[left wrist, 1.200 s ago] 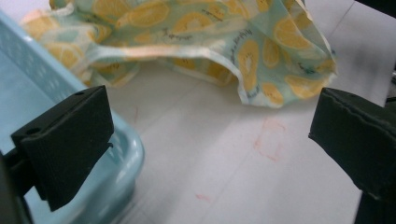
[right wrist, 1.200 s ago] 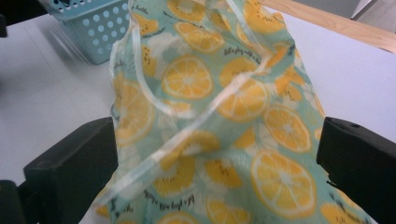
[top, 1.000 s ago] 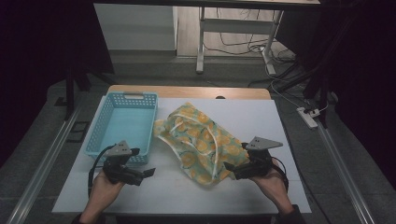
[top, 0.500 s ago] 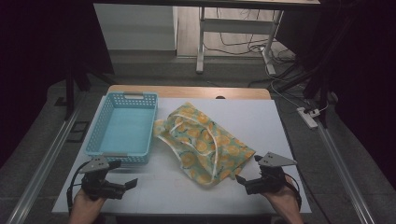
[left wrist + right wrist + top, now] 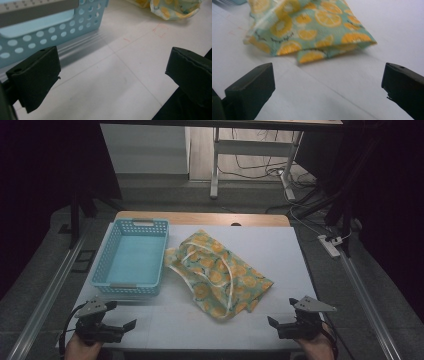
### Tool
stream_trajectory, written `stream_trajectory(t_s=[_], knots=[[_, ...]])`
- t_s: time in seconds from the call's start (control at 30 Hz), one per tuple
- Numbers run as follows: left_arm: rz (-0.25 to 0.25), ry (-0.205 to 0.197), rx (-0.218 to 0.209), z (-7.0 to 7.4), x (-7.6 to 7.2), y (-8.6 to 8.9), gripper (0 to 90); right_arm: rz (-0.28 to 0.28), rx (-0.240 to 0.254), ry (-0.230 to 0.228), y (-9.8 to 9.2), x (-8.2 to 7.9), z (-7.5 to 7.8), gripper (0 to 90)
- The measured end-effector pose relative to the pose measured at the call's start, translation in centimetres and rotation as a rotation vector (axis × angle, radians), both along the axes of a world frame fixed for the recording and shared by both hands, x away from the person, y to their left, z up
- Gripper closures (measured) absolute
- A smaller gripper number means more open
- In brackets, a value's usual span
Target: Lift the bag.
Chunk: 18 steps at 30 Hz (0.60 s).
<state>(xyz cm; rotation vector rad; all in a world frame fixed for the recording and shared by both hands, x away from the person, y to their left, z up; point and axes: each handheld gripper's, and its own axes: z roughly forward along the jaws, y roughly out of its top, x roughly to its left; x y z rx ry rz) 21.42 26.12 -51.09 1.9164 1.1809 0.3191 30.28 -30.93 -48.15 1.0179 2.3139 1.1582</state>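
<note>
A folded cloth printed with orange slices on pale green (image 5: 220, 272) lies on the white table (image 5: 300, 255), right of a light blue perforated basket (image 5: 131, 257) that stands empty. My left gripper (image 5: 127, 326) is open near the front left edge, just in front of the basket. In the left gripper view its jaws stand wide apart over bare table, with the basket wall (image 5: 50, 32) ahead and the cloth (image 5: 172, 8) far right. My right gripper (image 5: 274, 324) is open at the front right; in the right gripper view the cloth (image 5: 312, 27) lies a short way ahead of it.
The table's front edge is right under both hands. A wooden strip (image 5: 200, 218) runs along the far edge. Metal rails (image 5: 45, 295) flank the table on both sides. Cables and a power strip (image 5: 330, 246) lie on the floor to the right.
Both grippers have drawn back toward the front edge of the table, away from the cloth and basket. The cloth and basket have not moved.
</note>
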Motion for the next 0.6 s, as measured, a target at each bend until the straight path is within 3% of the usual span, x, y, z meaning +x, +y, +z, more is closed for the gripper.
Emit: stream_trajectory(t_s=[0.13,0.4,0.47,0.6], knots=[[0.011,0.017,0.012,-0.4,-0.3,0.3,0.0,-0.028,-0.017,0.014,-1.0,-0.4,-0.6,0.0],[0.049,0.045,0.049,-0.9,-0.8,0.9,0.0,-0.060,-0.038,0.088,-2.3,-1.0,-1.9,0.0],[0.064,0.062,0.079,-1.0,-0.7,0.8,0.0,-0.063,-0.032,0.081,-2.3,-1.1,-1.8,0.0],[0.053,0.077,0.095,-1.0,-0.5,0.5,0.0,-0.060,-0.049,0.091,-2.2,-1.1,-1.9,0.0]])
